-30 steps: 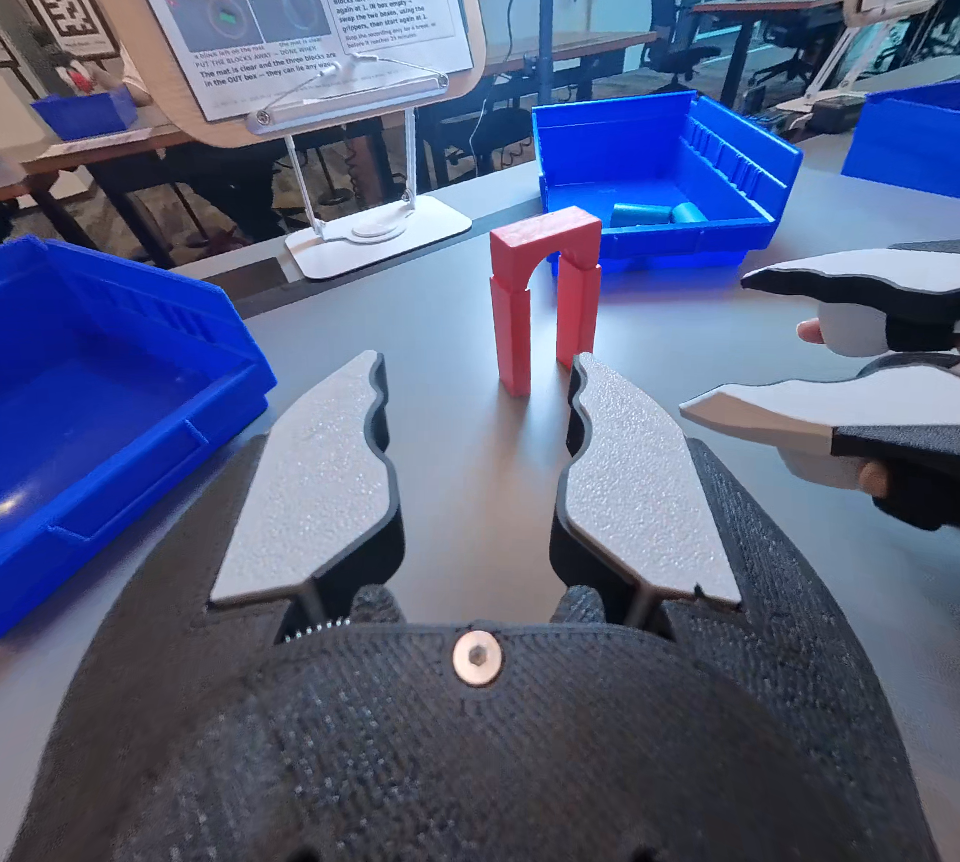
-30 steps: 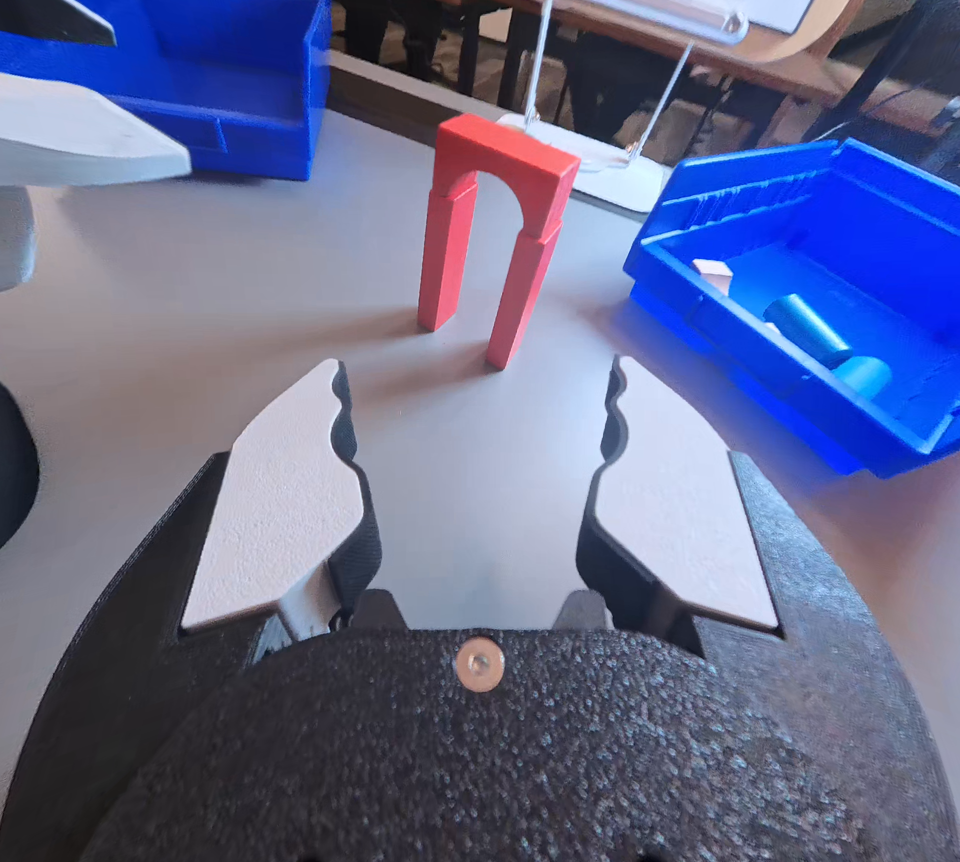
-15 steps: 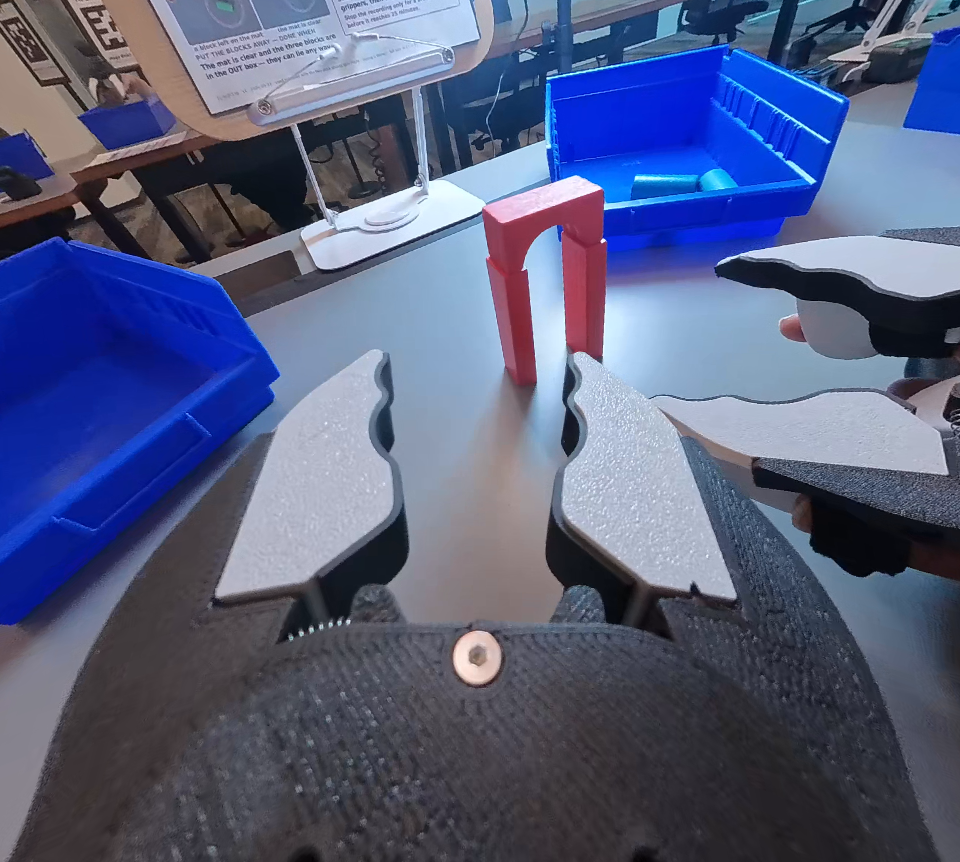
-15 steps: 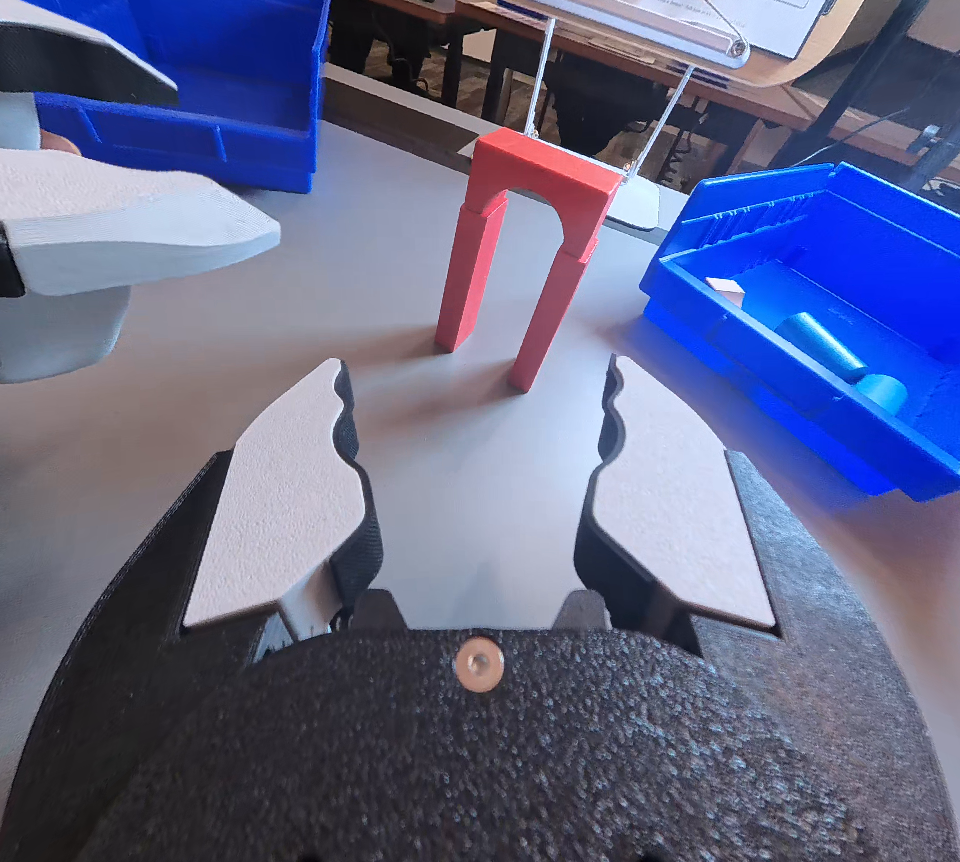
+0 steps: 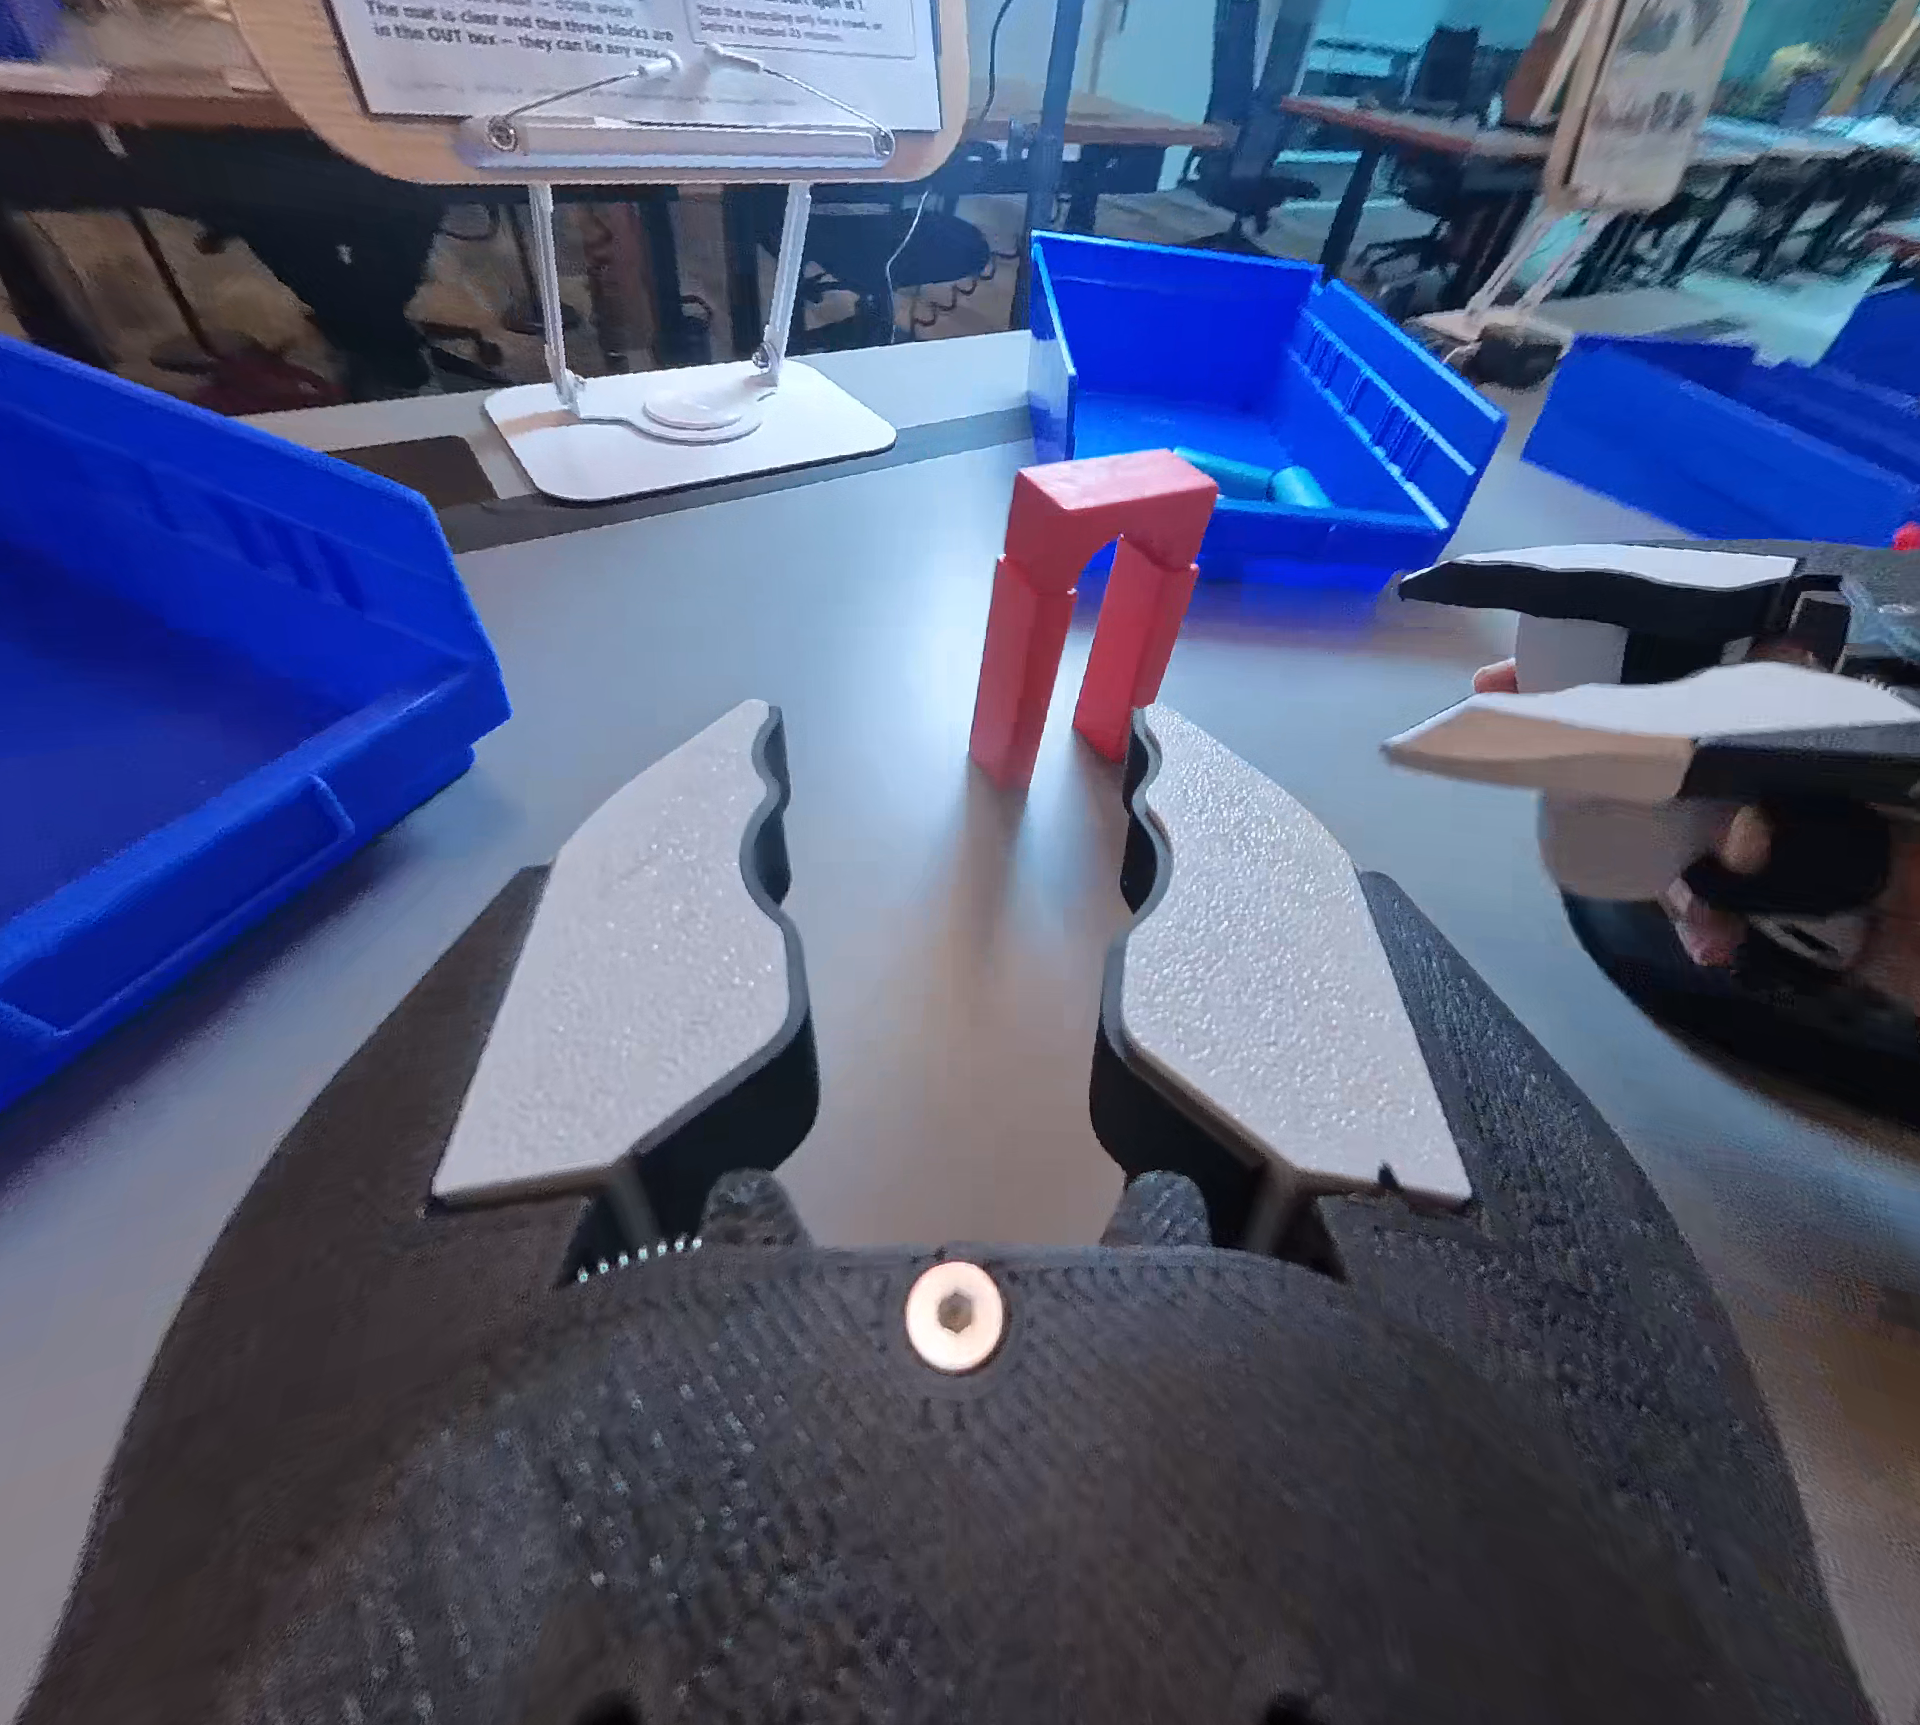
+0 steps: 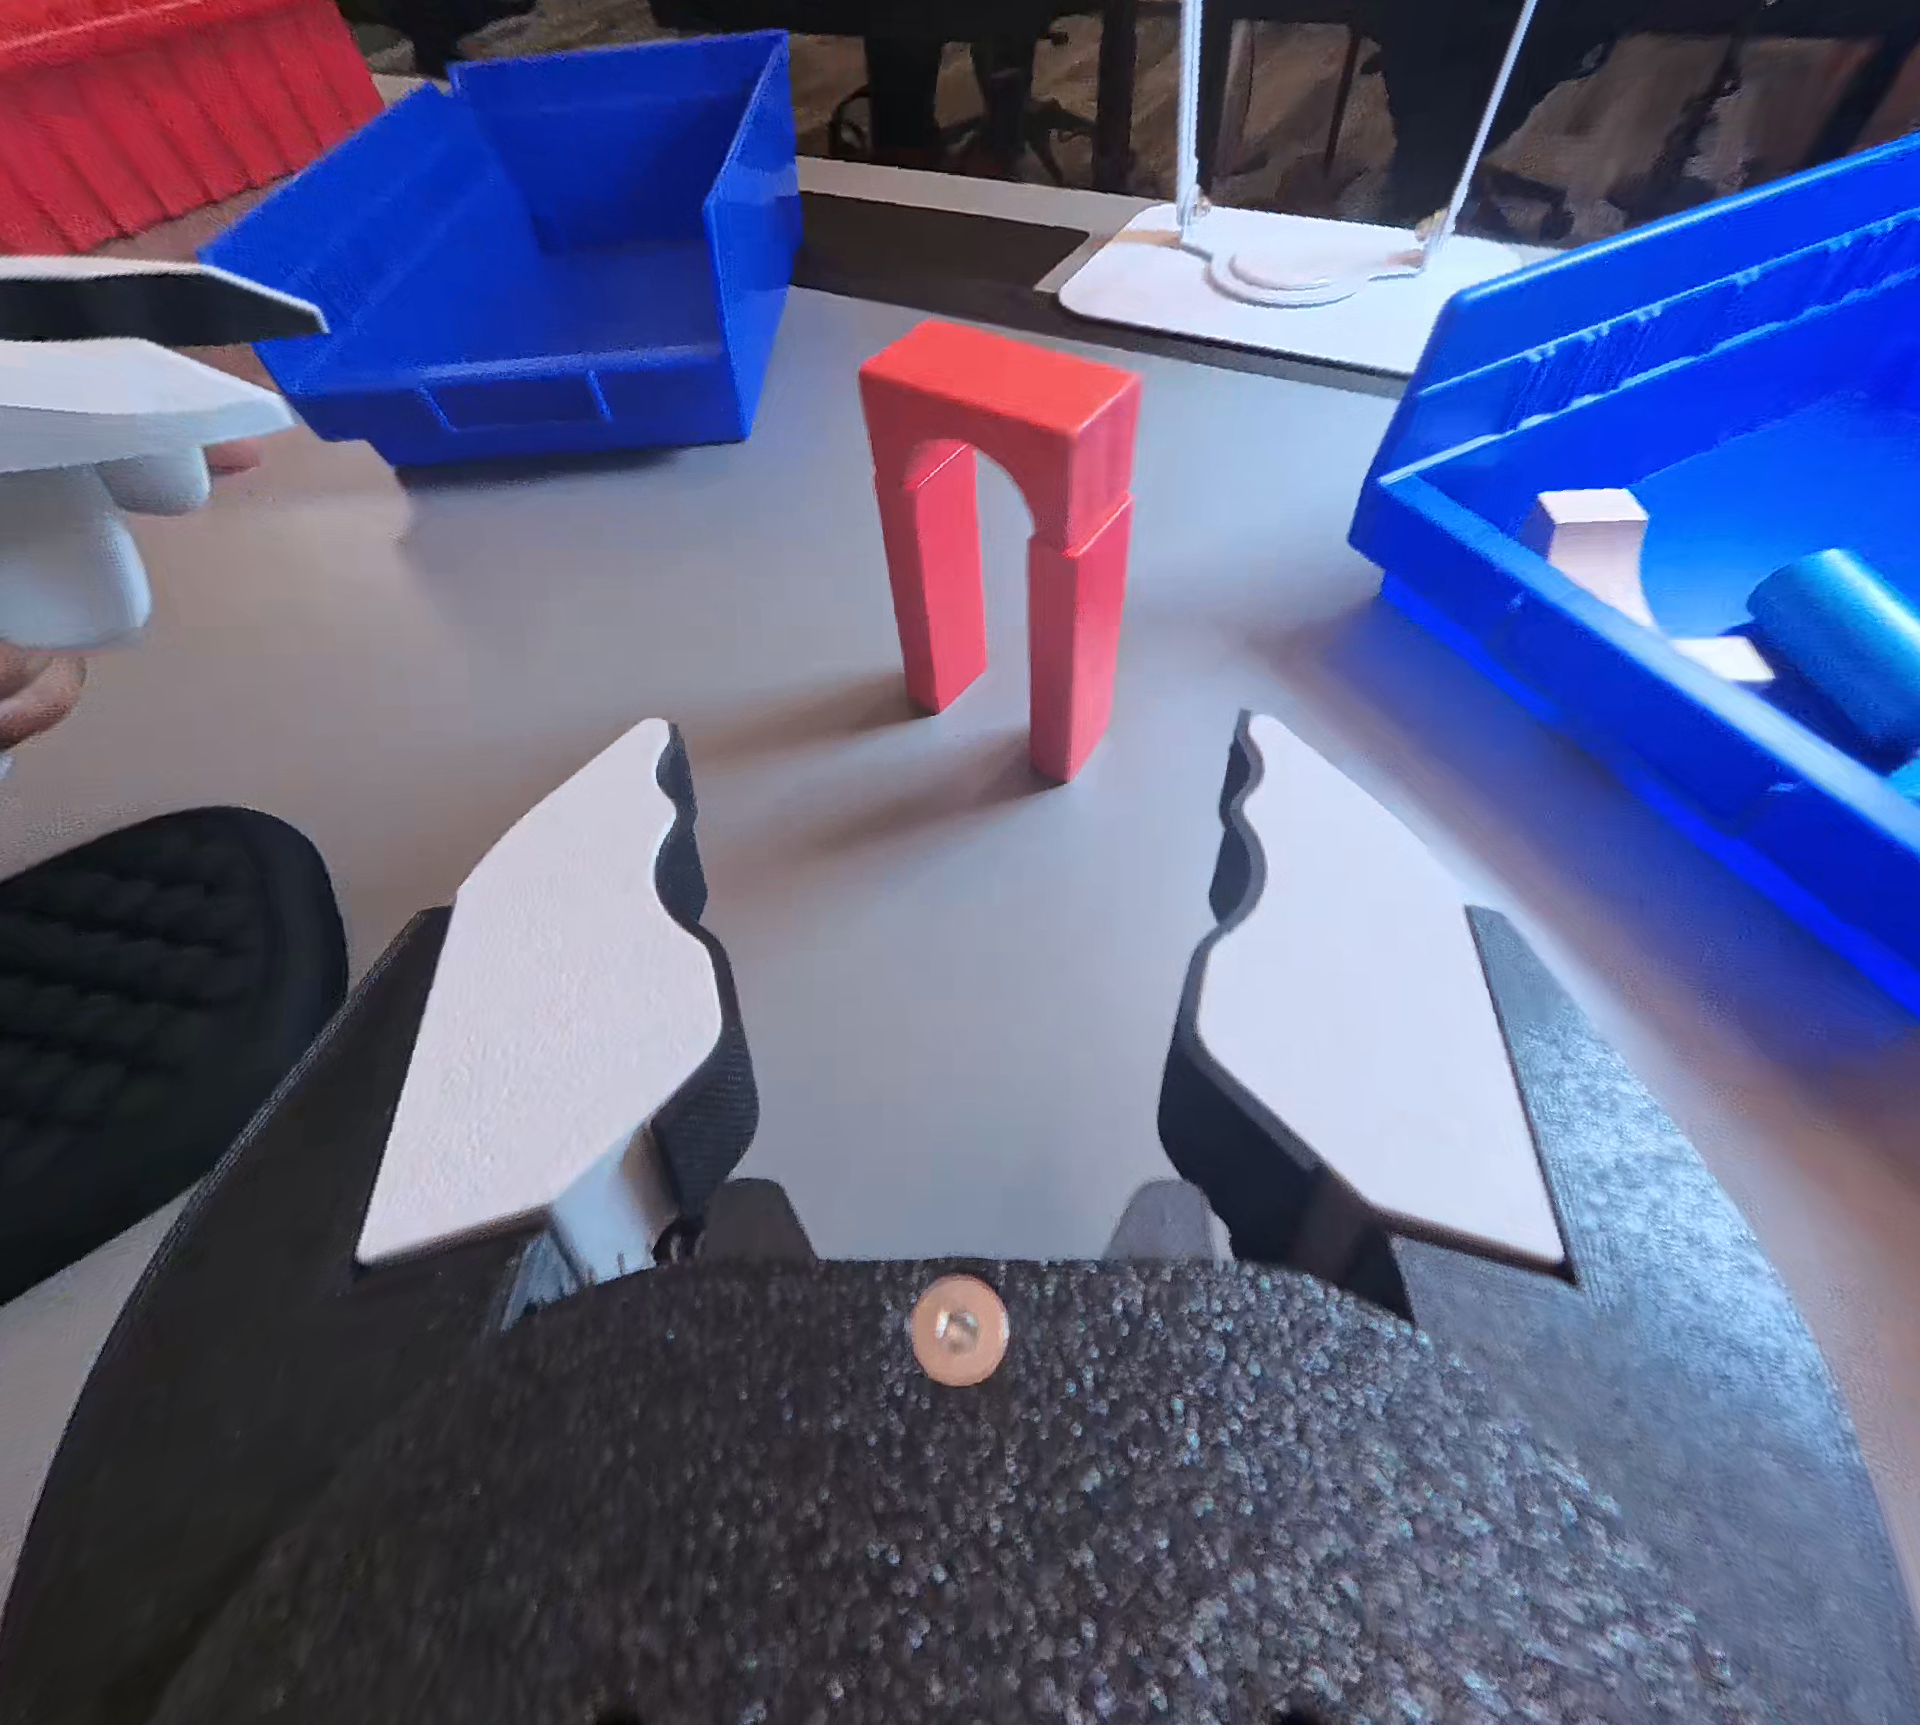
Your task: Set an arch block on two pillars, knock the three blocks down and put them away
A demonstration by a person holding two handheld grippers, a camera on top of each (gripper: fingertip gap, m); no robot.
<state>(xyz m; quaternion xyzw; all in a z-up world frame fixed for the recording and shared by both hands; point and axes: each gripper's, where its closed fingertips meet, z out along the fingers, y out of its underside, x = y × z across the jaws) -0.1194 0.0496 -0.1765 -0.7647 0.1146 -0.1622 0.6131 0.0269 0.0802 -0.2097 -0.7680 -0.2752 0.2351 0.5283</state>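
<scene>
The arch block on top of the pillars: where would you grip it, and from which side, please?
Probably from above, closing on the two broad flat faces of the arch block near its solid top. Those faces are parallel; below is the curved cut-out. It only rests on two slim upright pillars, so a sideways approach could topple them.

Bright daylight, soft shadows, edges blurred, fisheye warp.

grey table (image 5: 727, 636), office desks (image 5: 1455, 127), chairs (image 5: 1236, 96)
</scene>
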